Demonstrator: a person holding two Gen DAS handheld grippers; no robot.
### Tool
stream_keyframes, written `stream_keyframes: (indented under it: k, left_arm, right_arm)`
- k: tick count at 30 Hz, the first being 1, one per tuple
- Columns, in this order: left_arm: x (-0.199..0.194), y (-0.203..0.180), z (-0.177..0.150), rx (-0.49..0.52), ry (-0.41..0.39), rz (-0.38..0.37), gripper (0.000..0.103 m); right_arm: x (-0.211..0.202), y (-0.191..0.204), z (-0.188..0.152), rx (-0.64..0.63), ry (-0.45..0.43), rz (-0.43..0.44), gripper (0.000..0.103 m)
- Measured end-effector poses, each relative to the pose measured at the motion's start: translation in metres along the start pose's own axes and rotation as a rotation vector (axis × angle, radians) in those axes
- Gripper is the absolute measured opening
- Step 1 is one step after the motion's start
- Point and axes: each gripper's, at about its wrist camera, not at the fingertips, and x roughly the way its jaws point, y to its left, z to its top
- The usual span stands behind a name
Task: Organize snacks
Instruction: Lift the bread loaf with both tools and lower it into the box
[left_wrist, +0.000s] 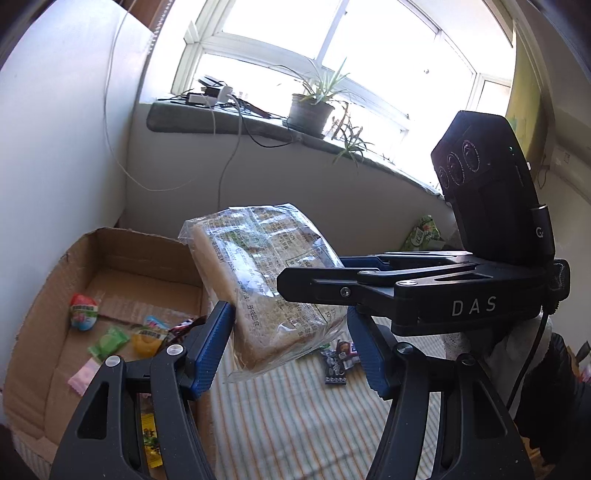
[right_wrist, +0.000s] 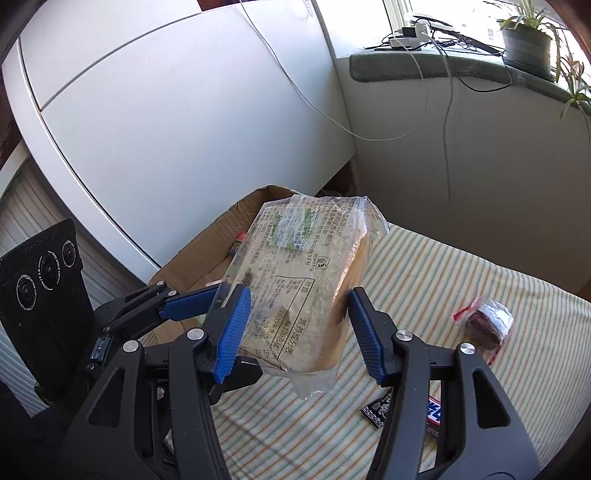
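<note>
We hold a wrapped bread pack (right_wrist: 299, 284) aloft, left gripper (left_wrist: 288, 347) and right gripper (right_wrist: 295, 325) both pinching it, above the striped cloth (right_wrist: 443, 273), beside the cardboard box (left_wrist: 48, 302) of sweets.

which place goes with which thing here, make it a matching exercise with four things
Things:
1 bread pack
2 green candy
3 potted plant
4 dark snack in clear wrapper

Places:
a on the windowsill
b on the striped cloth
c inside the cardboard box
d held in the air by the left tongs and right tongs

Pairs: 1-d, 2-c, 3-a, 4-b
</note>
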Motion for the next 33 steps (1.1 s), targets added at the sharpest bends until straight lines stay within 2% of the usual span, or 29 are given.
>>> stream_keyframes:
  k: [19,33]
  left_arm:
    - [-0.033,0.068,-0.013,-0.097,-0.024,0.115,0.063]
    - [-0.033,0.079,-0.018,-0.078,-0.013,0.194,0.062]
  right_arm:
    - [0.08,0.058,0.023,-0.07,0.073,0.079,0.058]
    - [0.112,0.068,0.028,-0.073,0.108,0.088,0.058]
